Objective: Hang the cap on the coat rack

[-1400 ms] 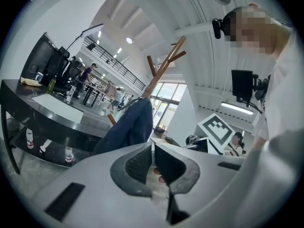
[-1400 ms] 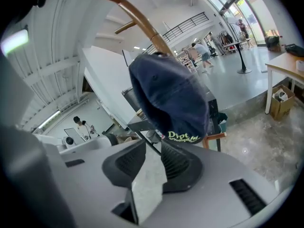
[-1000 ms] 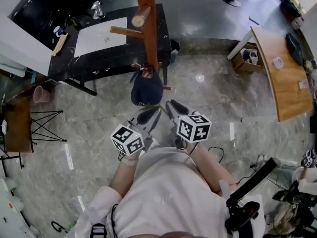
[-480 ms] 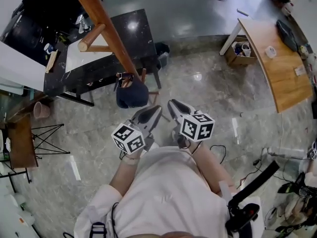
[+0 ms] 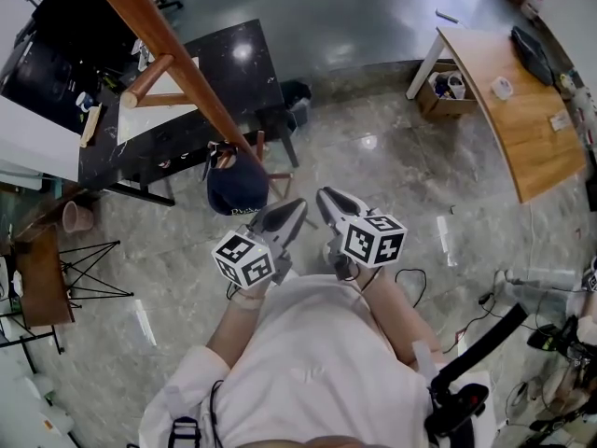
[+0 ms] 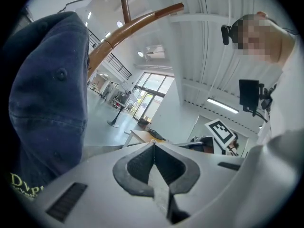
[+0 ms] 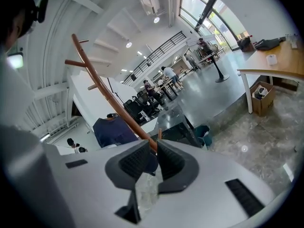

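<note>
A navy cap [image 5: 238,187] hangs from a low peg of the wooden coat rack [image 5: 177,54], whose pole slants up to the top left in the head view. Neither gripper touches it. My left gripper [image 5: 298,205] sits just right of and below the cap, jaws pressed together and empty. In the left gripper view the cap [image 6: 42,108] fills the left side, with the coat rack [image 6: 128,27] curving above and my left gripper [image 6: 153,146] below. My right gripper [image 5: 323,195] is beside the left one. The right gripper view shows my right gripper [image 7: 152,144] with its jaws a narrow gap apart, and through the gap the coat rack [image 7: 102,87] and the cap [image 7: 111,129].
A black table [image 5: 233,63] stands behind the rack, with a dark bin [image 5: 294,96] at its corner. A curved wooden table [image 5: 494,91] and a cardboard box [image 5: 438,96] are at the right. A folding metal stand [image 5: 84,269] is at the left, and cables [image 5: 410,283] lie on the floor.
The head view has swung, so the rack and the hanging cap have slid left in the picture. The cap stays on its peg. Both grippers stay close to the body.
</note>
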{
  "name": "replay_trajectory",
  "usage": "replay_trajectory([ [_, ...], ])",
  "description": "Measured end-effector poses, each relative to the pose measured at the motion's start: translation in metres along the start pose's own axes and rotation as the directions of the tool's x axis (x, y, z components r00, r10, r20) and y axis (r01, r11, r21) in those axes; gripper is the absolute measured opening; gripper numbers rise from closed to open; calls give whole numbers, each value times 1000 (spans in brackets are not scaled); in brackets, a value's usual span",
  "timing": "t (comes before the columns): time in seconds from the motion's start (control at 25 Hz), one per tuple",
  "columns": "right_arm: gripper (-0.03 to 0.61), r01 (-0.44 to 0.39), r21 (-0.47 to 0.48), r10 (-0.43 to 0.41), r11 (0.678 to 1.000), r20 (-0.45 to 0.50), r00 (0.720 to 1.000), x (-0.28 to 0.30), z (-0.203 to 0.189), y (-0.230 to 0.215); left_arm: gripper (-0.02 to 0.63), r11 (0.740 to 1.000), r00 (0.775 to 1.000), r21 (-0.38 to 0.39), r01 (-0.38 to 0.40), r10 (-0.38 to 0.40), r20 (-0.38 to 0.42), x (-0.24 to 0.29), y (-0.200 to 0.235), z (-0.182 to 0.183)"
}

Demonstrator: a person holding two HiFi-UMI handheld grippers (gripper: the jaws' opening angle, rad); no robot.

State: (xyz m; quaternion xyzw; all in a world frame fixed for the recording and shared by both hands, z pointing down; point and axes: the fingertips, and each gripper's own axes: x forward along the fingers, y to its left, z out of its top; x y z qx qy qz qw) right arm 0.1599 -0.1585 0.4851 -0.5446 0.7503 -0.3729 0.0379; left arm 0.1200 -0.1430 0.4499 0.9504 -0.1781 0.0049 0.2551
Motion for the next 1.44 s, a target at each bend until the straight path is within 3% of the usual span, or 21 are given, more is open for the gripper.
replay_trajectory([
  [1.2,55,51,-17,-52,999,-40,998,-2,-22,-9,9,999,999,-19,38,-38,-19,2,-1,-8],
  [1.44,55,59,-20,-60,998,-48,997,-3,-26,-9,8,998,996,-44,47,-50,-78,2,-1,-19],
])
